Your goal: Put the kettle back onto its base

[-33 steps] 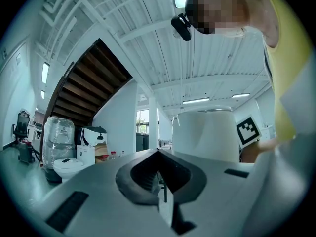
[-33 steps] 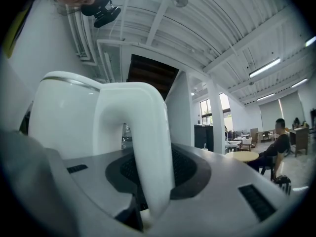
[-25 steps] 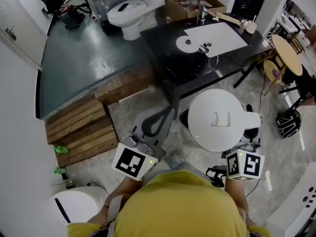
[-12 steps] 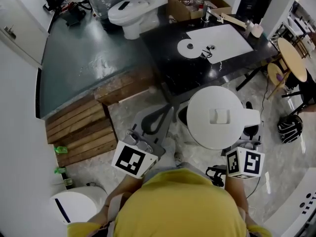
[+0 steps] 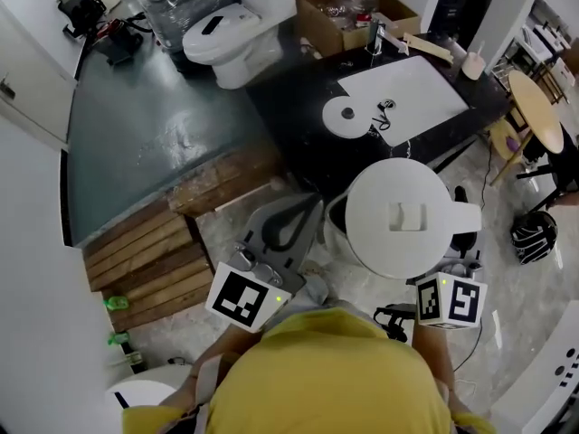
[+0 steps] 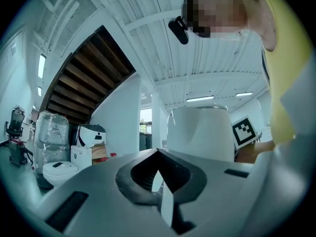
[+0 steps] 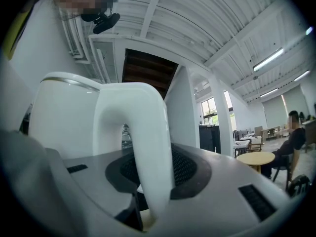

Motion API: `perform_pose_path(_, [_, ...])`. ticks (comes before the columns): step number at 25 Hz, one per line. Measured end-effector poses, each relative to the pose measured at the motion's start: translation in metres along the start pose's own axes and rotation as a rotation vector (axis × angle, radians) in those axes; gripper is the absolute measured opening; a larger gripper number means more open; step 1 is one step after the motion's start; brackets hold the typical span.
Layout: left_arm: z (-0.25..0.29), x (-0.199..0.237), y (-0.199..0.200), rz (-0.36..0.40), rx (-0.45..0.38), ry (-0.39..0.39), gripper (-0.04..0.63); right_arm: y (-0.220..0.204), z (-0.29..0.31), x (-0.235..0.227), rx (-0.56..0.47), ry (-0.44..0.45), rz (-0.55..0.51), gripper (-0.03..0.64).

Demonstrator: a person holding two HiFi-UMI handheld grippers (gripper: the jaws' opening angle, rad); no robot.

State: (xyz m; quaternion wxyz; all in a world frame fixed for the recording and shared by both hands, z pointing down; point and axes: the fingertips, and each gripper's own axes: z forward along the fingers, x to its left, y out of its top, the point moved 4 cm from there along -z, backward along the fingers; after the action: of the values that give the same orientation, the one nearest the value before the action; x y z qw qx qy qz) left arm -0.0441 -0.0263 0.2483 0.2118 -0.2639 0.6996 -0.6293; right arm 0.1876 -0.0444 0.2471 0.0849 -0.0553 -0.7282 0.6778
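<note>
A white kettle [image 5: 403, 217] hangs above the floor in front of me, seen from above in the head view. My right gripper [image 5: 457, 247] is shut on its handle [image 7: 143, 147], which runs up between the jaws in the right gripper view, with the body [image 7: 64, 117] to the left. The round white base [image 5: 345, 116] lies on the black table [image 5: 298, 107] ahead, beside a white mat [image 5: 407, 84]. My left gripper [image 5: 289, 220] is held left of the kettle, its jaws together and holding nothing. In the left gripper view [image 6: 160, 181] the kettle [image 6: 200, 132] stands beyond the jaws to the right.
A white toilet [image 5: 222, 30] and a cardboard box [image 5: 348, 7] stand beyond the table. Wooden steps [image 5: 145, 251] lie on the left, a round wooden table [image 5: 534, 98] and a dark helmet [image 5: 529, 233] on the right. A seated person [image 7: 291, 137] is far right.
Both grippers and the kettle have moved forward toward the black table, which now sits a little closer. The grip on the handle is unchanged.
</note>
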Motion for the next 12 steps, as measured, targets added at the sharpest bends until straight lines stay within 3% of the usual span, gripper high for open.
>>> perform_pose_path(5, [0.028,0.031,-0.004,0.007,-0.007,-0.050,0.003,0.000,0.042,0.001,-0.024,-0.021,-0.024,0.115])
perform_pose_path(12, [0.056,0.061,-0.013,-0.004,0.020,-0.054,0.003,-0.006,0.088,-0.004,-0.021,-0.030,-0.027,0.115])
